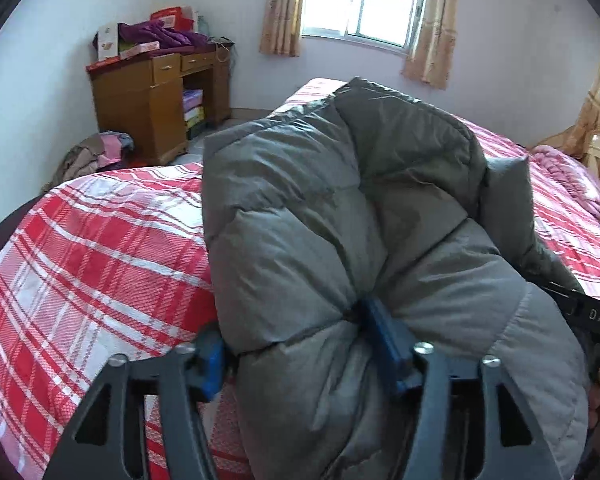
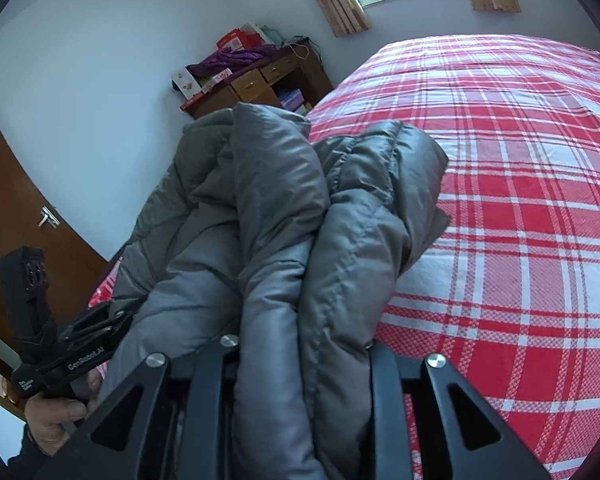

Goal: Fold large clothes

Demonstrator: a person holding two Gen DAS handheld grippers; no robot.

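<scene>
A bulky grey down jacket point(image 1: 340, 208) is held up over the bed with the red and white plaid sheet point(image 1: 92, 248). My left gripper point(image 1: 296, 348) is shut on a thick bunch of the jacket; its blue fingers point(image 1: 384, 340) press into the padding. My right gripper point(image 2: 304, 348) is shut on folded layers of the same jacket point(image 2: 284, 208), and its fingertips are hidden by the fabric. The left gripper point(image 2: 72, 344) shows at the lower left of the right wrist view, held by a hand. The jacket hangs bunched between both grippers above the bed point(image 2: 520, 200).
A wooden desk point(image 1: 156, 96) with purple cloth and boxes stands at the far wall by the window point(image 1: 364, 0). A heap of clothes point(image 1: 96, 156) lies on the floor. A pink quilt point(image 1: 568, 176) lies at the bed's right end. A brown door point(image 2: 16, 216) is at left.
</scene>
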